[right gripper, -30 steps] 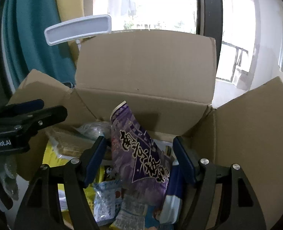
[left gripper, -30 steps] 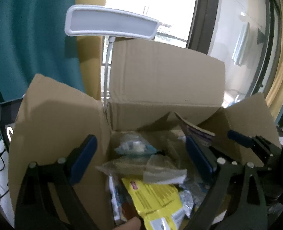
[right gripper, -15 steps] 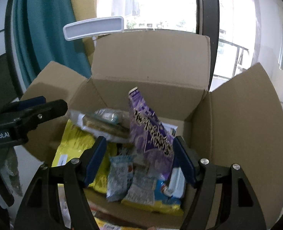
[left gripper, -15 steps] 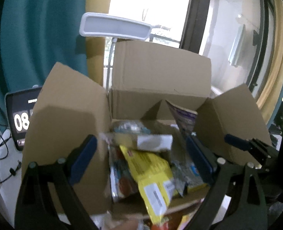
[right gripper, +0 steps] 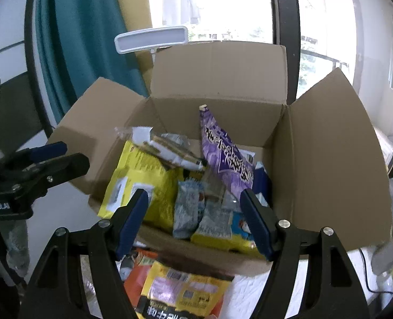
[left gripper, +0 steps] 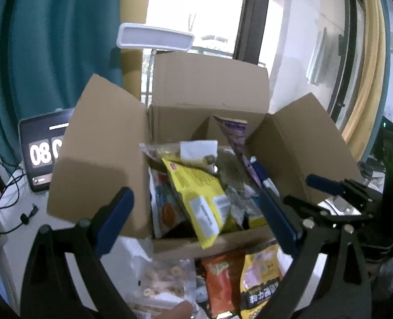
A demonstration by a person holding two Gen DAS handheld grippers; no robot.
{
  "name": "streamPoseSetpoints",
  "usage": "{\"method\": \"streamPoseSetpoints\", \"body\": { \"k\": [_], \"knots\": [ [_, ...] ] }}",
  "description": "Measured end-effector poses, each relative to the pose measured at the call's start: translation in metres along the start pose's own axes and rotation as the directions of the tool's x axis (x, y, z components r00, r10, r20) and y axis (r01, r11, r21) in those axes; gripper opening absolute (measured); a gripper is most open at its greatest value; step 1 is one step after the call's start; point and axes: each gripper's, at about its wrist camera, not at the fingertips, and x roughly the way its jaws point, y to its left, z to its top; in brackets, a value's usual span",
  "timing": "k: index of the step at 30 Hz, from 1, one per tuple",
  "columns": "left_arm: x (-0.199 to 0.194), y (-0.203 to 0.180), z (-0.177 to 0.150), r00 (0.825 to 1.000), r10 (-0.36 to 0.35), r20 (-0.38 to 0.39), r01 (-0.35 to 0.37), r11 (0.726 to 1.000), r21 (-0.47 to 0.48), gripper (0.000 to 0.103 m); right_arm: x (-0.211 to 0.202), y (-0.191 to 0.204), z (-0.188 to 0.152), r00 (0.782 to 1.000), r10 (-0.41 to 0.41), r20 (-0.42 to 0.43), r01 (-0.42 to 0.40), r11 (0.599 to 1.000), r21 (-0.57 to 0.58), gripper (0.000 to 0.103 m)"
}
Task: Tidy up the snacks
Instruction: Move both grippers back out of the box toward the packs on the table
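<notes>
Box (right gripper: 329, 159): cardboard, four flaps up, centre of both views; stands on the white surface (left gripper: 10, 239).
Contents: yellow bag (right gripper: 143, 175) at 9 o'clock in the box, its corner hanging over the near wall; purple bag (right gripper: 228, 154) upright at 12 to 1 o'clock; clear pack (right gripper: 167, 146) with a white label lying on the yellow bag; two grey packets (right gripper: 188, 210) at 6 o'clock; yellow-blue pack (right gripper: 236, 234) at 5 o'clock.
Outside the box: orange bag (left gripper: 223, 279) and yellow-black bag (left gripper: 263, 279) at 6 o'clock, touching the near wall; clear ring-snack bag (left gripper: 164, 279) at 7 o'clock.
Left gripper (left gripper: 196, 223): fingers spread wide, nothing between the pads, hovering before the near wall.
Right gripper (right gripper: 193, 223): fingers spread wide, released, over the near wall.
Surroundings: clock display (left gripper: 39, 154) at 9 o'clock; lamp head (right gripper: 151, 38) at 11 o'clock behind the box; teal curtain (left gripper: 50, 40); window (right gripper: 223, 5) at 12 o'clock.
</notes>
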Motion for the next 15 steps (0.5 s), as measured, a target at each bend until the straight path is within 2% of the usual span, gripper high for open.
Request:
{"method": "streamPoseSetpoints", "body": {
  "k": [5, 15],
  "knots": [
    [-0.015, -0.001, -0.017, 1.000, -0.013, 0.008, 0.013, 1.000, -0.010, 0.096, -0.012, 0.004, -0.013, 1.000, 0.005, -0.002, -0.005, 1.000, 0.006, 0.075],
    [-0.023, 0.010, -0.067, 0.998, -0.018, -0.060, 0.016, 0.999, -0.028, 0.096, -0.013, 0.002, -0.057, 0.998, 0.016, -0.054, -0.013, 0.999, 0.047, 0.075]
  ]
}}
